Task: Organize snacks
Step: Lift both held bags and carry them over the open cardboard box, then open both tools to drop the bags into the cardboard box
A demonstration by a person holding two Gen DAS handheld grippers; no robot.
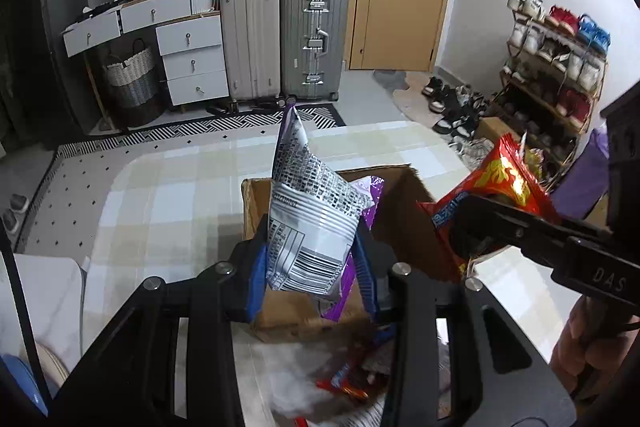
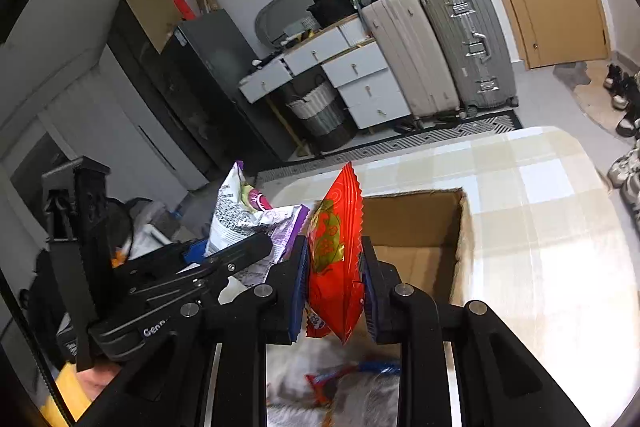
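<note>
My left tongs (image 1: 316, 259) are clenched on a purple-and-white snack bag (image 1: 310, 211), its blue pads (image 1: 259, 279) pressing the lower part from both sides. The bag stands nearly upright, its printed back and barcode facing the camera, and it hangs in the air over the open cardboard box (image 1: 404, 227).

My right tongs (image 2: 334, 291) are clamped on a red snack packet (image 2: 334, 247), held edge-on with its crimped top pointing up. In the left wrist view that packet (image 1: 496, 187) sits to the right of the purple bag, above the box's right side, and the two snacks are near each other but apart.

The box (image 2: 424, 227) stands on a surface covered with a pale checked cloth (image 2: 540, 207). Its flaps are open and the inside I can see looks bare brown.

Below both tongs, more snack wrappers (image 2: 352, 375) lie blurred on the near part of the surface. Suitcases (image 1: 280, 39) stand against the far wall.
</note>
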